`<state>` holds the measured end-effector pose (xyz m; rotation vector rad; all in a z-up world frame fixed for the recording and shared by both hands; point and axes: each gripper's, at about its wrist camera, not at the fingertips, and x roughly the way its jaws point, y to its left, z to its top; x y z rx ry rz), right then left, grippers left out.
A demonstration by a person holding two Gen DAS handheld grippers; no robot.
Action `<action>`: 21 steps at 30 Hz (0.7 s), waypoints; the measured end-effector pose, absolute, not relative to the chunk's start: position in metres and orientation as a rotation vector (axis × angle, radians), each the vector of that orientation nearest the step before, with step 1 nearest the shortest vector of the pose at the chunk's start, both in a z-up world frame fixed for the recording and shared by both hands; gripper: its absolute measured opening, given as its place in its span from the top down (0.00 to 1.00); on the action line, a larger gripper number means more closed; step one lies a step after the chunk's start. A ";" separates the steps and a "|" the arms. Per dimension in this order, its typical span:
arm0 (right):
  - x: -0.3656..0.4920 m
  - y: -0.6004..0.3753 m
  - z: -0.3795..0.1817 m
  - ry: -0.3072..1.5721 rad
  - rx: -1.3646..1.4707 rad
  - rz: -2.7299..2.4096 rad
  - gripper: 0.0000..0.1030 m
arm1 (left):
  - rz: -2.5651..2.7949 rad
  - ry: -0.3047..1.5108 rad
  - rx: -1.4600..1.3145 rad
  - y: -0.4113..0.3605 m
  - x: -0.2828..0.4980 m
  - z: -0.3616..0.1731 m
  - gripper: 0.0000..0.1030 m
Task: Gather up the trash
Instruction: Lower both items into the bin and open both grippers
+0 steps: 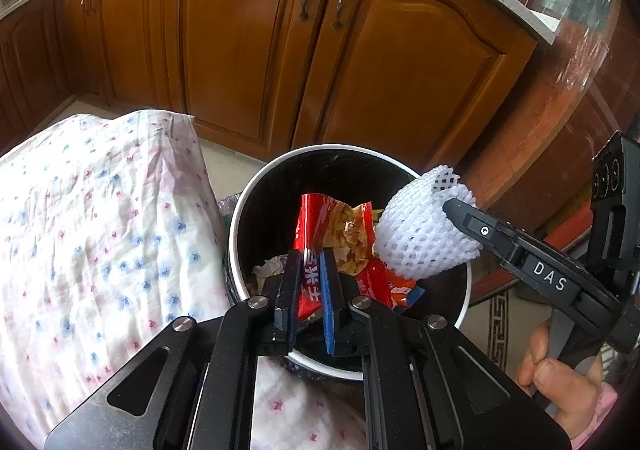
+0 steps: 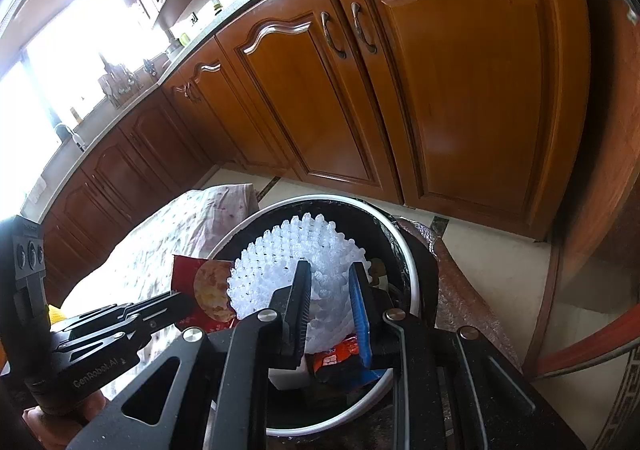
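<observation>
Both tools angled downward: left tool (image 1: 310,286) clamped shut, right tool (image 2: 330,306) narrowly parted, gripping.

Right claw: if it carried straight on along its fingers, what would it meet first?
The right claw, shut on a white foam net, points down into the trash bin. Likely first contact is the orange wrapper in the bin, though depth is unclear.

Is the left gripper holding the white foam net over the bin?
No: the left gripper has its jaws shut on a red snack wrapper; the right gripper holds the white foam net.
</observation>
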<state>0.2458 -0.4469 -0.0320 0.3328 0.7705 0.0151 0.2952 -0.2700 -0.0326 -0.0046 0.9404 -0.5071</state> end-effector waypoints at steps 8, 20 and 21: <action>0.248 -0.453 -0.036 0.786 0.365 0.021 0.44 | -0.519 0.944 -0.005 -0.270 0.295 -0.032 0.82; 0.224 -0.450 -0.022 0.727 0.395 0.021 0.30 | -0.490 0.910 -0.021 -0.254 0.281 -0.019 0.58; 0.223 -0.450 -0.021 0.724 0.396 0.021 0.29 | -0.489 0.910 -0.023 -0.253 0.281 -0.019 0.58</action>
